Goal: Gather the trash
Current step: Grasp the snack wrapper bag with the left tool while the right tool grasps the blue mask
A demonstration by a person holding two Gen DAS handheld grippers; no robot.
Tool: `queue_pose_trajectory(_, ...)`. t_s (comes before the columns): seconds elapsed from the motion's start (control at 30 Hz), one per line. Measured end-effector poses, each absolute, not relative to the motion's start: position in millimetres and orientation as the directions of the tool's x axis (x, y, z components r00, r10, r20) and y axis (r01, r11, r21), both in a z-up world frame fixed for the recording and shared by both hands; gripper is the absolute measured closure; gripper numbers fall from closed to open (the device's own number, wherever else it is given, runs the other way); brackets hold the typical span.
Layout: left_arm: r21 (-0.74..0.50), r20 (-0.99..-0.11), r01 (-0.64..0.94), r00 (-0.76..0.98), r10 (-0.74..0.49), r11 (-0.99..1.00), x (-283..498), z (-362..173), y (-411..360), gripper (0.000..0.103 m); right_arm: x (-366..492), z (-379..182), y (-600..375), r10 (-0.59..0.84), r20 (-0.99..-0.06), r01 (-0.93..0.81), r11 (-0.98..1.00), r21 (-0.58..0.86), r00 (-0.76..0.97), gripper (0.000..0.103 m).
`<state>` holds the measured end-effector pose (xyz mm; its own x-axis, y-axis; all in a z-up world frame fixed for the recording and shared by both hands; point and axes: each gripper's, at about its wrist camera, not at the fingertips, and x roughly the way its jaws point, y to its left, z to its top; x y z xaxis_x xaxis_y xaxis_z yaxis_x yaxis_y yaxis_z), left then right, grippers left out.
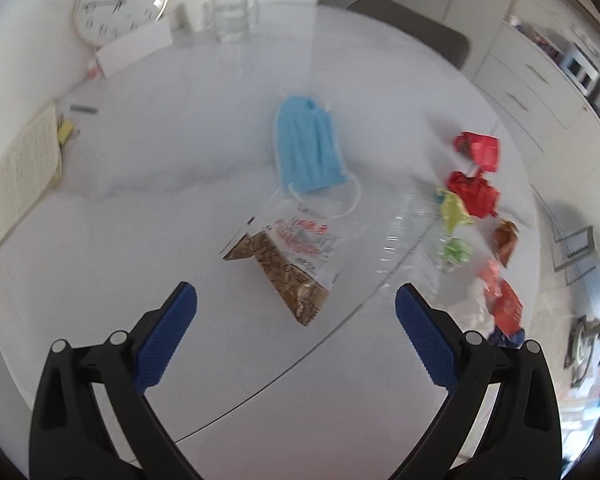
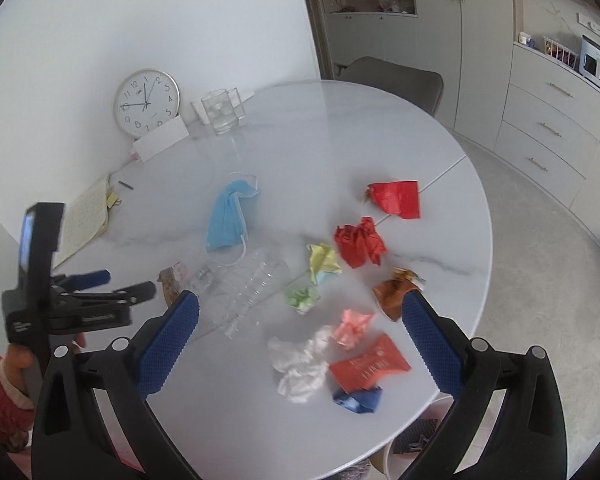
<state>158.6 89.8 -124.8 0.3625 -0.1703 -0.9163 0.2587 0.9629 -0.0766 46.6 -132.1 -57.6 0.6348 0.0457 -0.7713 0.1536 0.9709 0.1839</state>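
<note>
Crumpled paper (image 2: 358, 241), pleated blue mask (image 2: 227, 218)

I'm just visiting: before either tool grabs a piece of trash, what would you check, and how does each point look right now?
1. Left tool open, nothing between its fingers: ok.
2. Right tool open, nothing held: ok.
3. Snack packet ahead of the left tool, uncovered: ok.
4. White tissue wad ahead of the right tool, uncovered: ok.
5. Left view sharp enough to aim: not ok, blurred.
6. Trash bin below the table edge ready: cannot tell.
</note>
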Motion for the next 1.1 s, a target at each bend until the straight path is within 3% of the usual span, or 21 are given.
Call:
queue_pose_trajectory(0.2, -0.14, -0.951, 0.058, 0.269, -0.15, 0.989, 206, -165, 85, 0.008, 80, -65, -122, 0.068, -0.79, 0.132, 0.974, 0.185, 0.609, 0.002)
queue_pose_trajectory(0.57, -0.099, -0.986, -0.147, 0.148, -0.078, 0.984, 247, -209, 72, 0.008, 147, -79, -113, 0.135, -0.81, 0.033, 0.982, 0.186, 0.571, 0.002)
queue_pose_trajectory(0.93, -0.168, -0.982, -0.134, 0.109, -0.154, 0.977, 235, -215, 100, 0.037, 200, -101, -108, 0.219, -0.826, -0.037, 0.971, 0.235, 0.519, 0.002)
queue_pose_trajectory(1.03, -0.173, -0.98, -0.108, 0.119, -0.16, 0.979, 229, -212, 111, 0.051, 218, -109, -100, 0.256, -0.83, -0.061, 0.964, 0.26, 0.496, 0.002)
queue_pose_trajectory(1.1, -0.184, -0.977, -0.087, 0.123, -0.173, 0.979, 221, -210, 123, 0.055, 234, -118, -92, 0.275, -0.84, -0.075, 0.959, 0.272, 0.467, 0.002)
